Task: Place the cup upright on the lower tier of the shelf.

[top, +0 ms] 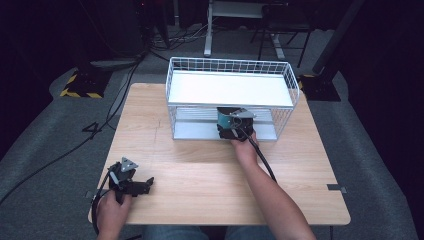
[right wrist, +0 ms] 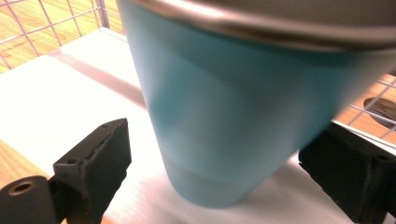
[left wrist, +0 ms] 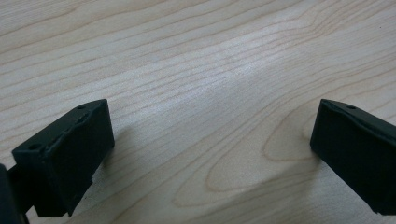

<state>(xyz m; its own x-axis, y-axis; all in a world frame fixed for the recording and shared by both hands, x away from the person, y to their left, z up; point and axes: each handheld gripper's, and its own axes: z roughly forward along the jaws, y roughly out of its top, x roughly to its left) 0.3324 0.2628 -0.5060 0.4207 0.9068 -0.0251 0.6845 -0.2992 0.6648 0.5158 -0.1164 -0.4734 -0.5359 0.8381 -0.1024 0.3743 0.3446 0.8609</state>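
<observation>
A teal cup (top: 222, 120) with a metal rim stands on the lower shelf (top: 195, 131) of a white wire rack (top: 230, 65). My right gripper (top: 228, 114) reaches into the rack's front opening around the cup. In the right gripper view the cup (right wrist: 219, 107) looms large and blurred between the jaws of that gripper (right wrist: 219, 135); the left jaw stands clear of the cup's wall, so the gripper is open. My left gripper (top: 132, 179) rests at the table's front left, open, with bare wood between its jaws (left wrist: 212, 116).
The rack has a white upper shelf (top: 230, 89) with nothing on it and stands at the far side of the wooden table (top: 200, 175). Wire walls (right wrist: 28, 28) close the rack's sides. Cables and stands lie on the floor beyond.
</observation>
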